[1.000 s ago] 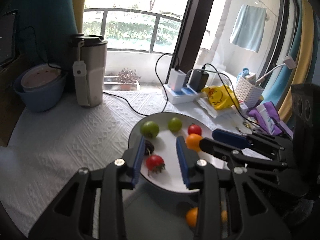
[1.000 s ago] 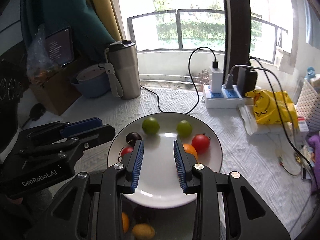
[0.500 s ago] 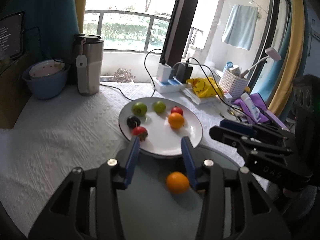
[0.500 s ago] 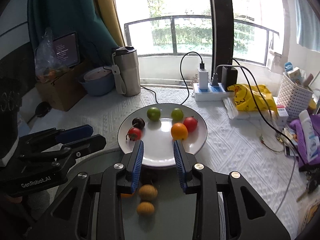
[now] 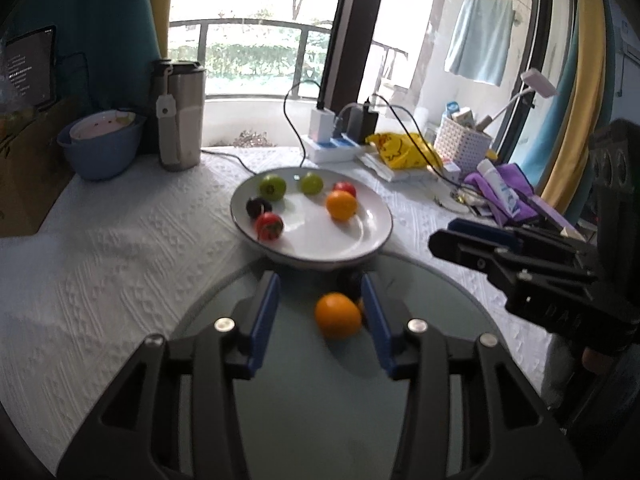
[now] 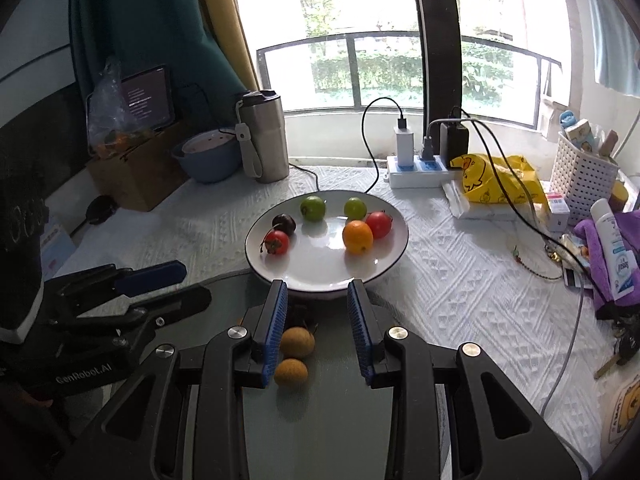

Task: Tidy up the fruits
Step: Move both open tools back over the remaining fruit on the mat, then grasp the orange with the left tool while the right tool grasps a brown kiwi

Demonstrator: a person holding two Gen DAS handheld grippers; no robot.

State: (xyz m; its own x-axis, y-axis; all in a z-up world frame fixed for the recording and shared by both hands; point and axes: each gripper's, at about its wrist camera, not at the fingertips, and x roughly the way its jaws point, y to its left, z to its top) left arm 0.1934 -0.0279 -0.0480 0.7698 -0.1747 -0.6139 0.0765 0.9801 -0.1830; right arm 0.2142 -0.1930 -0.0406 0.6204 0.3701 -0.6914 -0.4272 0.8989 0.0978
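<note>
A white plate (image 5: 376, 236) (image 6: 392, 256) holds two green fruits (image 6: 313, 208), a dark cherry (image 6: 284, 223), two red tomatoes (image 6: 277, 242) and an orange (image 6: 357, 236). In front of it lies a grey round plate (image 5: 304, 396) (image 6: 320, 420). On it are a loose orange (image 5: 337, 315) between my left gripper's (image 5: 320, 312) open fingers, and two small brown fruits (image 6: 296, 342) between my right gripper's (image 6: 317, 320) open fingers. Both grippers are empty. A dark fruit (image 5: 349, 280) sits at the grey plate's far edge.
A steel tumbler (image 6: 264, 140), a blue bowl (image 6: 208, 156) and a cardboard box (image 6: 132, 172) stand at the back left. A power strip with chargers and cables (image 6: 416, 168), a yellow bag (image 6: 496, 180), a white basket (image 6: 584, 176) and purple cloth (image 6: 608, 248) crowd the right.
Both grippers have pulled back from over the white plate toward me. The grey plate with the orange and brown fruits has come into view under them. The jaws stayed open.
</note>
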